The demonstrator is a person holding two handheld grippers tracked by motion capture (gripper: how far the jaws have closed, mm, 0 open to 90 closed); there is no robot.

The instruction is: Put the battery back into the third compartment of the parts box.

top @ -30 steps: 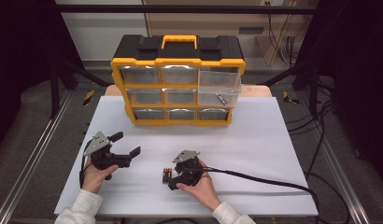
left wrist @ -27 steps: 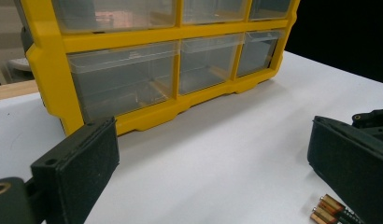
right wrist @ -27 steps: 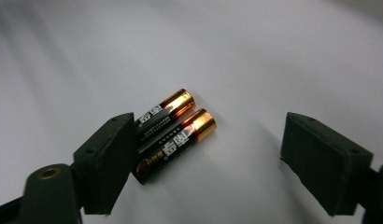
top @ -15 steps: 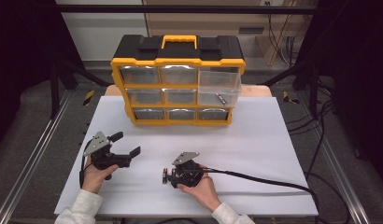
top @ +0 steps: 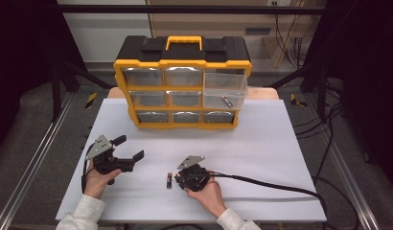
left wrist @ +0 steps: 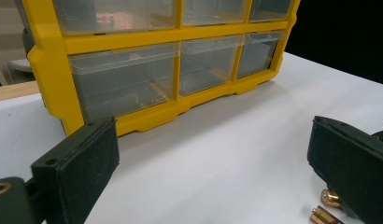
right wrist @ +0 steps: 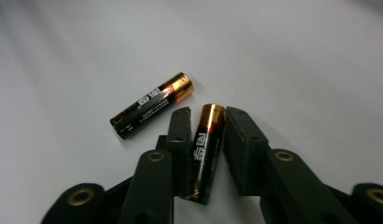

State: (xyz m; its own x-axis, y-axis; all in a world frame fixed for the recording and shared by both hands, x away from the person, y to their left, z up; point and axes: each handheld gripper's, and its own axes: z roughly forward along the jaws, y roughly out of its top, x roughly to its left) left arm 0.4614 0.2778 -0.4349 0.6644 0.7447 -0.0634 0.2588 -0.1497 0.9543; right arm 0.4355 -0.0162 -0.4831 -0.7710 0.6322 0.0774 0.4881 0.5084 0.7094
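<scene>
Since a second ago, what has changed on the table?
The right gripper has just been closing its jaws and now clamps one battery lying on the table; the second battery lies loose beside it. Both hands stayed put, the left gripper remains open, and the organizer keeps one drawer pulled out.

**Black, gold and yellow on a white desk**

The held battery is black with a gold end and an orange-red band below it; the loose battery beside it bears the same colours plus white lettering. Both tools, right tool and left tool, are black. The organiser has a yellow frame, black top, yellow handle and clear drawers. The desk is white.
</scene>
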